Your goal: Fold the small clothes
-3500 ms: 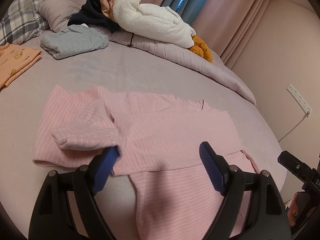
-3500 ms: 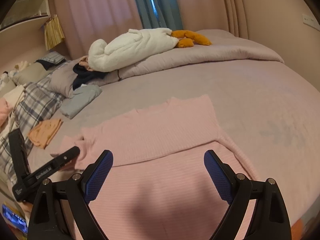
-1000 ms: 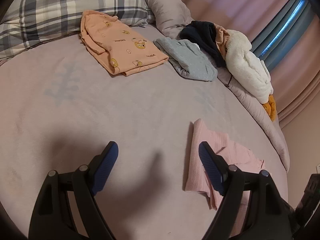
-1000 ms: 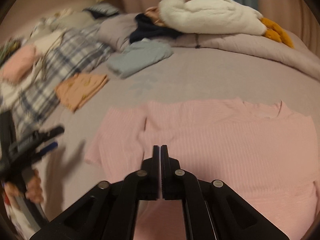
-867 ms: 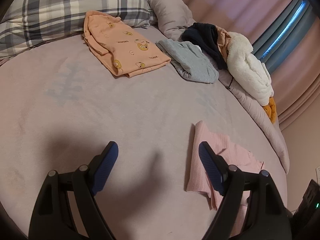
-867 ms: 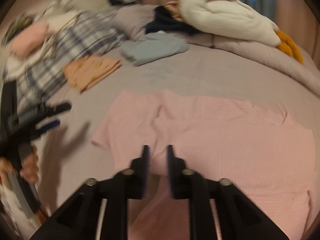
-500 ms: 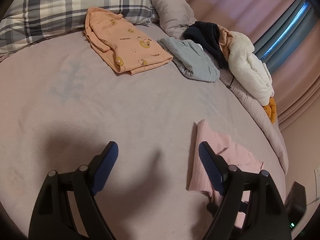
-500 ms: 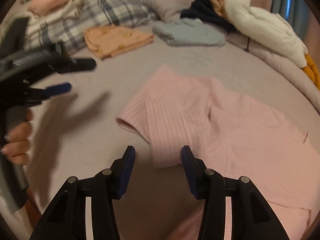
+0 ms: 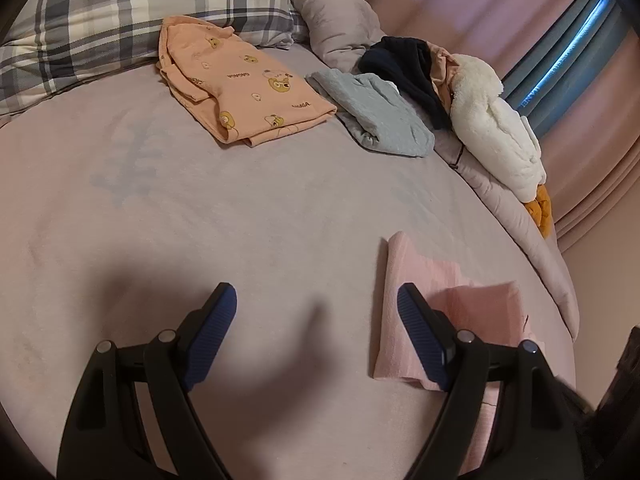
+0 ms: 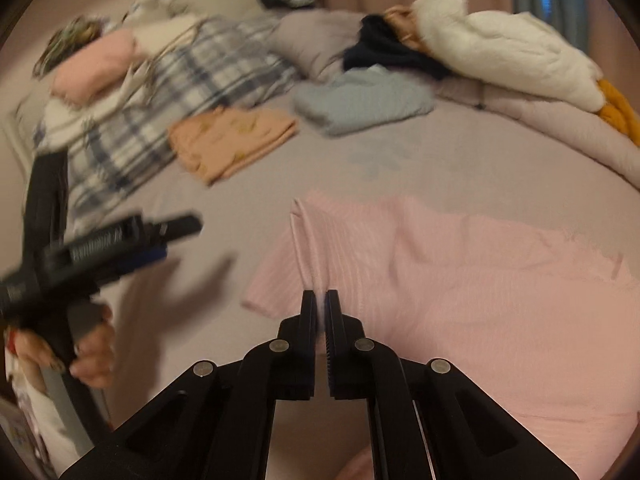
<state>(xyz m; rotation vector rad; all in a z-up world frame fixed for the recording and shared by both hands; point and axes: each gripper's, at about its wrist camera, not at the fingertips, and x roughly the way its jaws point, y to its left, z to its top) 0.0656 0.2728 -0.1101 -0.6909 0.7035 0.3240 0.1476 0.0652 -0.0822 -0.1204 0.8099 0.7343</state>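
A pink striped garment (image 10: 460, 280) lies spread on the grey bed sheet, with its left sleeve folded over the body. My right gripper (image 10: 320, 300) is shut on the folded edge of that sleeve. In the left wrist view only the garment's left end (image 9: 436, 308) shows, by the right fingertip. My left gripper (image 9: 316, 312) is open and empty, above bare sheet to the left of the garment. It also shows blurred in the right wrist view (image 10: 160, 240), held in a hand.
A folded orange garment (image 9: 240, 88) and a folded grey-blue one (image 9: 376, 116) lie further back. A plaid quilt (image 9: 100, 12), a dark garment (image 9: 408, 68), a white fleece (image 9: 496, 132) and a rolled duvet (image 10: 540, 128) line the back.
My right gripper opened, moved to the garment's left sleeve and has shut again on its folded edge. The left gripper has stayed open, almost still, left of the garment.
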